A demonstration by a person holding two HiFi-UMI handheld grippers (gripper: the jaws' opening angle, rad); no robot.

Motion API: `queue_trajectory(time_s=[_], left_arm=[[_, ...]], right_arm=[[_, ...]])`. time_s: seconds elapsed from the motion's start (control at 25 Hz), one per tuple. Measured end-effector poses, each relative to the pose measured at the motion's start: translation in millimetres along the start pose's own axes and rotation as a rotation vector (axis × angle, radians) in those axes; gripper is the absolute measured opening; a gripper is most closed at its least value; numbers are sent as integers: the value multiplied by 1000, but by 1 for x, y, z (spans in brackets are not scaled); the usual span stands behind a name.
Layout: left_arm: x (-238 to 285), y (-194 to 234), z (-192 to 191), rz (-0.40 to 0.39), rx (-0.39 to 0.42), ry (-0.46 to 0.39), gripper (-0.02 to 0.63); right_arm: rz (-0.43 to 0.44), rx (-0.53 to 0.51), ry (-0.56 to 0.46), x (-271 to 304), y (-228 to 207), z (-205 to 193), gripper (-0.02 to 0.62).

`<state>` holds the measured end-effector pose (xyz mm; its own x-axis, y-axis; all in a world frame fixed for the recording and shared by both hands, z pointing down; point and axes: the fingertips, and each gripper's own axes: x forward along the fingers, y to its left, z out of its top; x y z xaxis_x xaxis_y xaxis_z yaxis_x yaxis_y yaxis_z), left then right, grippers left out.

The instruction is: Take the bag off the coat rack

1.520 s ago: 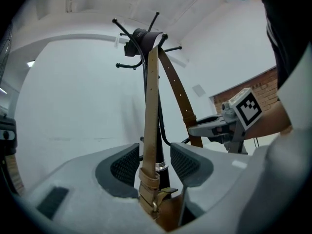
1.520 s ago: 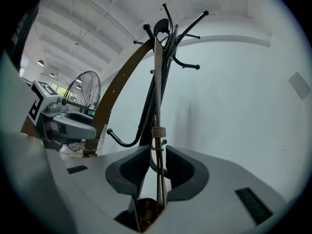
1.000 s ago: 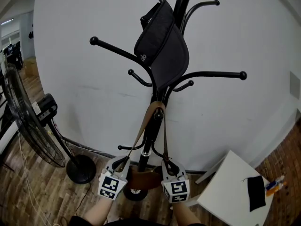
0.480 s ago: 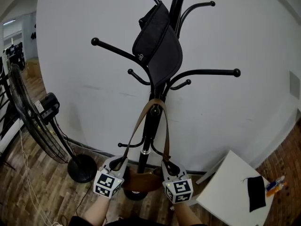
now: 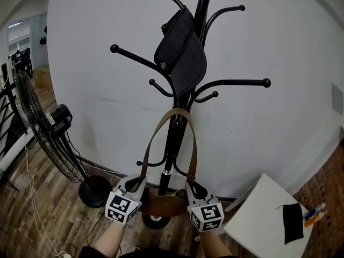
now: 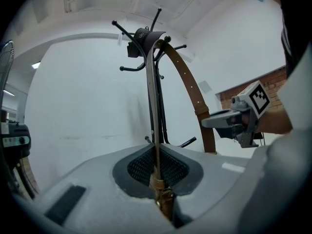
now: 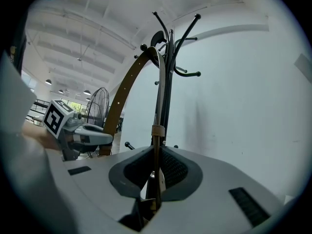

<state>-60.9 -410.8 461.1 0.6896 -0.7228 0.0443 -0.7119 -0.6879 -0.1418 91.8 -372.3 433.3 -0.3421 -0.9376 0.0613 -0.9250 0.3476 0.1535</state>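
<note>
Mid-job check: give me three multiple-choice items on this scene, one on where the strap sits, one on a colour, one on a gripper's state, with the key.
1. Where is the top of the brown strap?
A. Looped round a peg of the coat rack, below the black bag.
B. On the rack's topmost peg.
C. Clear of the rack altogether.

2. What colour is the bag hanging high on the rack?
A. Red.
B. Black.
C. White.

3. How do the left gripper's jaws stand?
A. Wide apart, empty.
B. Closed on the black bag.
C. Closed on the strap.

Key:
1 A: the head view shows the strap arching round that peg.
2 B: it shows black in the head view.
3 C: the left gripper view shows the strap pinched between the pads.
</note>
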Motion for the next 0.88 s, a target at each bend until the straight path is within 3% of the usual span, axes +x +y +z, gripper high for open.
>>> queue_trajectory(time_s=[0.44, 0.88], left_arm=[[-24, -8, 16, 42, -16, -4, 12], [-50, -22, 7, 107, -7, 0, 12]], right_arm=[[41, -1, -58, -17, 8, 23, 35], [133, 16, -50, -32, 20, 16, 35]])
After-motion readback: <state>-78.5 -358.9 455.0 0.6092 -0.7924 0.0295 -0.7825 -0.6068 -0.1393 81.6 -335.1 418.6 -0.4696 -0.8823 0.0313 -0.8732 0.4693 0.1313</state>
